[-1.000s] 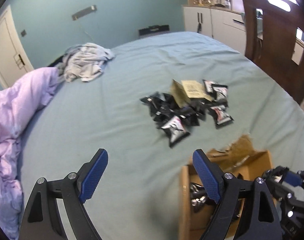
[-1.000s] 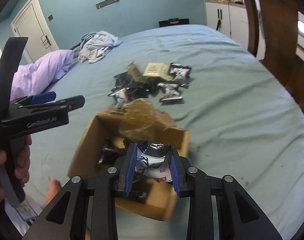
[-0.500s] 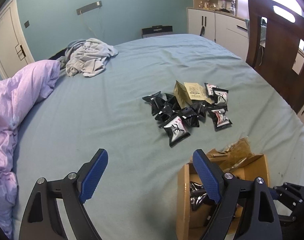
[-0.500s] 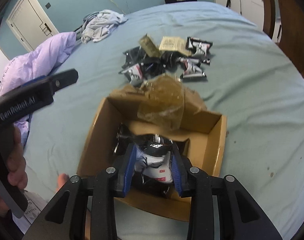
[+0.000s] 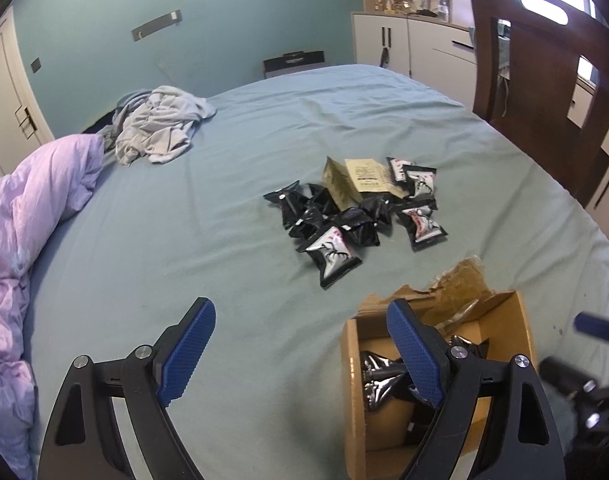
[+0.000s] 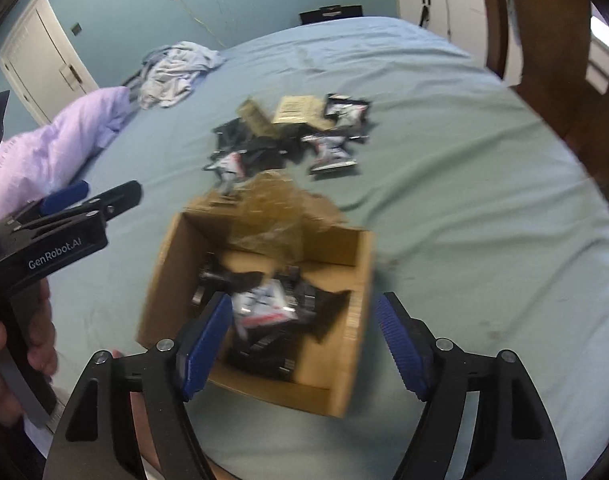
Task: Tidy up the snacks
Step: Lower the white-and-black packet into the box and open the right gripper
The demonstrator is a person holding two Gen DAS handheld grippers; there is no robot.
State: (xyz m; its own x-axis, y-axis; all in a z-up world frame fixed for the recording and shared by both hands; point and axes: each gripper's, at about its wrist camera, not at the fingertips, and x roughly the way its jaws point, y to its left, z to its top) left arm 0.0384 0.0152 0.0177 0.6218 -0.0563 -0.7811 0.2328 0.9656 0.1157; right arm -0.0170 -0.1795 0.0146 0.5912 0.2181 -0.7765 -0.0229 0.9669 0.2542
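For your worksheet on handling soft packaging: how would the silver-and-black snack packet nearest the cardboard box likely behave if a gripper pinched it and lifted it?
The snack packet looks puffed and creased, so it would probably squash between the fingers. Its glossy foil may be slippery. It barely dents the bed sheet, so it is likely light.

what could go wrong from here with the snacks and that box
1. The right gripper is opening over the cardboard box; the released snack packet looks blurred and lies on other packets, so it may slide or sit high.
2. Crumpled brown paper hangs over the box's far side and could block later drops.
3. The box sits on a soft bed sheet, so a nudge could tip it.
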